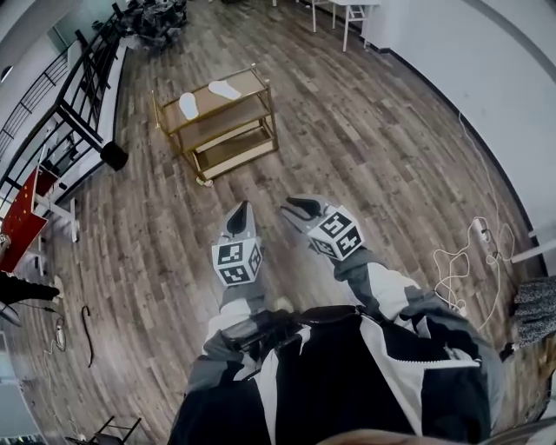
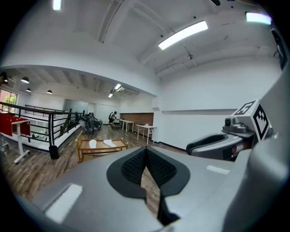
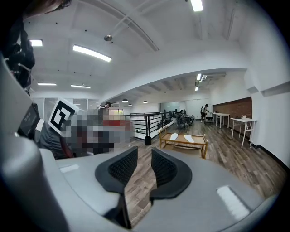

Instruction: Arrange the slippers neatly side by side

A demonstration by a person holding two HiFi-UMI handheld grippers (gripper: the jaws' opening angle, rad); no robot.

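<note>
Two white slippers lie apart on the top of a gold-framed wooden shelf rack [image 1: 261,102], one [image 1: 188,105] at its left end and the other [image 1: 226,88] further right. Both grippers hang in the air well short of the rack and point toward it. My left gripper [image 1: 243,209] is shut with nothing in it; its pads meet [image 2: 146,153]. My right gripper [image 1: 288,209] is open and empty, a gap showing between its fingers [image 3: 144,156]. The left gripper view shows the slippers [image 2: 93,143] [image 2: 109,143] far ahead; the right gripper view shows them too [image 3: 174,136] [image 3: 189,138].
Plank floor lies between me and the rack [image 3: 199,144]. A black railing [image 1: 82,83] with a round black base [image 1: 113,156] runs along the left. White tables [image 1: 347,13] stand at the far wall. White cables [image 1: 460,261] trail on the floor at right. A person [image 2: 111,118] stands far back.
</note>
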